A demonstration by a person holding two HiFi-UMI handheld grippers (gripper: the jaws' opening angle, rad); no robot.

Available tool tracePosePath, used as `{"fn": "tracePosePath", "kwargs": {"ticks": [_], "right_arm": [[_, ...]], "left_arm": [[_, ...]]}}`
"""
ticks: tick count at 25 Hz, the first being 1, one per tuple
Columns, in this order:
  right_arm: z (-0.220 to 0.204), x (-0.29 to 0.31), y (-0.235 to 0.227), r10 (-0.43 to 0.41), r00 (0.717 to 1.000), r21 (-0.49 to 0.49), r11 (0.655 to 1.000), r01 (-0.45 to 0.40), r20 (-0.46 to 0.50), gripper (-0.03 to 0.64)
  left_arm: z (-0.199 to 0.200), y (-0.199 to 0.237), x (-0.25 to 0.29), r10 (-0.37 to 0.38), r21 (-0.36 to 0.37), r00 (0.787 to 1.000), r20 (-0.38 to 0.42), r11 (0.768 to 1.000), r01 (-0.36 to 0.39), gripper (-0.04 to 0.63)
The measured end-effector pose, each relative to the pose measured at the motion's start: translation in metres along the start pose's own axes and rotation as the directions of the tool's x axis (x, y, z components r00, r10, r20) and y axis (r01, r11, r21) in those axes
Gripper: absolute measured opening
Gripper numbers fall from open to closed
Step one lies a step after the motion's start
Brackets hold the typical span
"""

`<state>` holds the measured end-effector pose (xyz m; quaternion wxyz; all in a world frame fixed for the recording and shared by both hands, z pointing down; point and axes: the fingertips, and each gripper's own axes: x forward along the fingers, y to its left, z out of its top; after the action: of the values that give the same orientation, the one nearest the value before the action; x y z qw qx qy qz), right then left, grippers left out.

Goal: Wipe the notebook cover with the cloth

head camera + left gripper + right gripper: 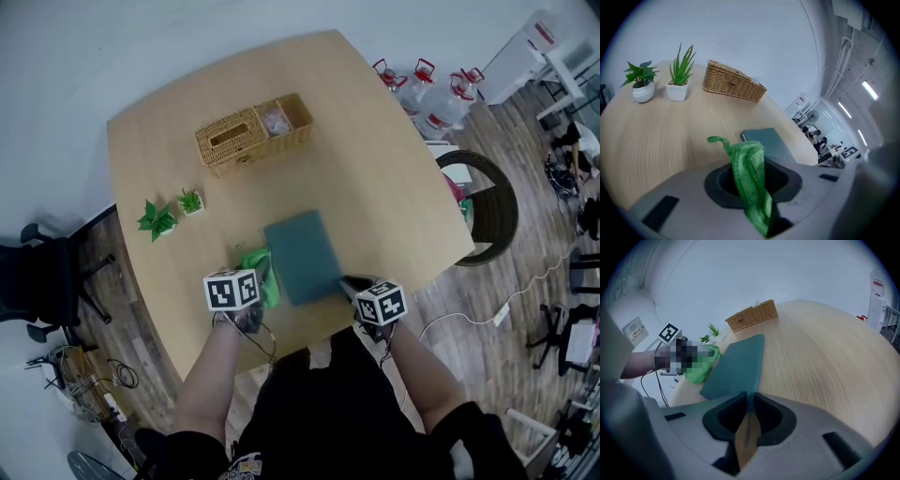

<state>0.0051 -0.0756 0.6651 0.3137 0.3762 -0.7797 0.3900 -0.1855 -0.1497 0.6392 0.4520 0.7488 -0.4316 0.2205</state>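
the table (pixel 375 169) is smooth wood, and the notebook (pixel 302 255) lies flat on it in the near middle, its near short edge close to the table's near edge, so a hard stroke could probably slide or swing it toward that edge; the right gripper (pixel 749 418) is closed on the near right corner only, and a single-corner pinch may let the book pivot under sideways rubbing; the notebook's long axis runs away from the person, leaning a little left at its far end, toward the wicker basket (pixel 251 134), cover up; the green cloth (pixel 747 164) is clamped in the left gripper (pixel 757 197) as a narrow bunch, just beside the notebook's left long edge and not yet on the cover, so it might drag as a thin strip, miss much of the cover, or pull free; its small loop (pixel 717 139) could catch on an edge
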Motion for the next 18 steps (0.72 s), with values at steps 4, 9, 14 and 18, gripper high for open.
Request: {"fn": "tracePosePath", "kwargs": {"ticks": [4, 9, 14, 18], "right_arm": [[0.0, -0.001, 0.0, -0.033, 0.999, 0.018, 0.999, 0.033, 0.011, 0.063], [0.001, -0.005, 0.001, -0.1, 0.995, 0.024, 0.995, 0.1, 0.023, 0.05], [0.013, -0.015, 0.013, -0.131, 0.988, 0.024, 0.991, 0.129, 0.085, 0.008], [0.03, -0.026, 0.034, -0.119, 0.981, 0.011, 0.993, 0.118, 0.154, 0.008]], "left_arm": [[-0.003, -0.01, -0.015, -0.08, 0.022, 0.996, 0.046, 0.997, 0.079, 0.081], [0.002, -0.018, -0.041, -0.123, 0.107, 0.988, 0.096, 0.988, 0.113, 0.081], [-0.001, -0.028, -0.061, -0.169, 0.167, 0.978, 0.121, 0.975, 0.148, 0.081], [-0.006, -0.04, -0.074, -0.207, 0.187, 0.968, 0.139, 0.966, 0.18, 0.081]]}}
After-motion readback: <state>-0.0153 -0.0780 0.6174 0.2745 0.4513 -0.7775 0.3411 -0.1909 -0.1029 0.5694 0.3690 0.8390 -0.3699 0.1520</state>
